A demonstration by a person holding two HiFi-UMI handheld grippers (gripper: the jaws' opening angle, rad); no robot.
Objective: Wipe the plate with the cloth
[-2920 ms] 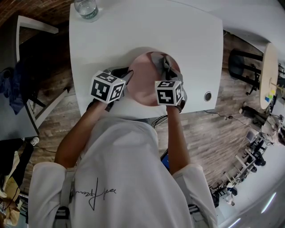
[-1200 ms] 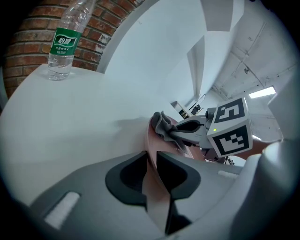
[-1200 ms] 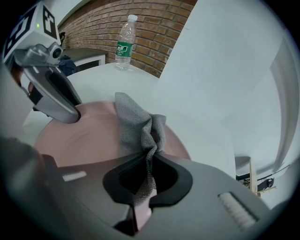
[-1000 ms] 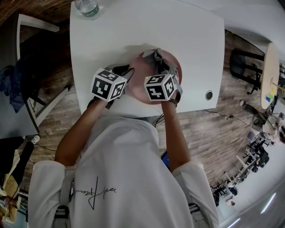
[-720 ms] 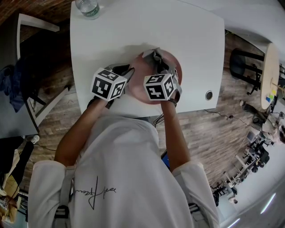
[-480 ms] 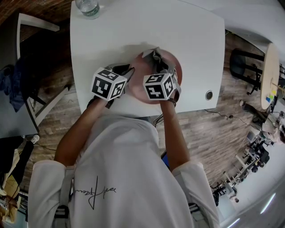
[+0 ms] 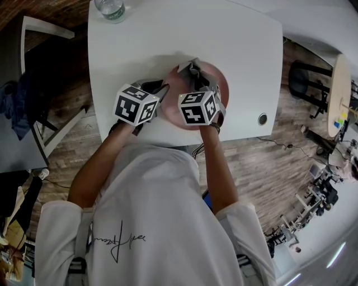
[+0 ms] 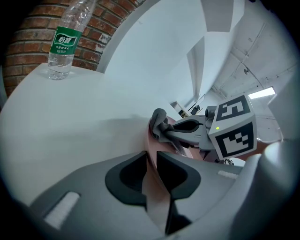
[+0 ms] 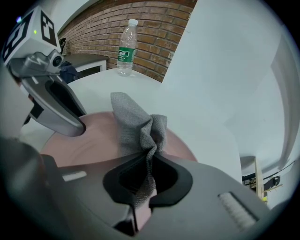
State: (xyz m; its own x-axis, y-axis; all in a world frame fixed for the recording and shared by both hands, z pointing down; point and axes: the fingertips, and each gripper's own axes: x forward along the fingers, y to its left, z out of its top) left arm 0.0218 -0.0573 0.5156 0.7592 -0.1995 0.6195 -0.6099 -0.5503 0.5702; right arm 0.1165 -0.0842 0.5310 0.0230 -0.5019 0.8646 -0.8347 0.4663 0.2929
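A pink plate lies on the white table near its front edge. My left gripper is shut on the plate's left rim. In the left gripper view the rim runs between the jaws of that gripper. My right gripper is over the plate, shut on a crumpled grey cloth. In the right gripper view the cloth rises from the closed jaws of the right gripper and rests on the plate.
A clear water bottle with a green label stands at the table's far left corner, also seen as the bottle. A round cable hole sits near the table's front right. A chair stands left of the table.
Since the earliest frame my right gripper has carried the cloth leftward across the plate. Over the last second it has only edged slightly further left. The left gripper has kept still.
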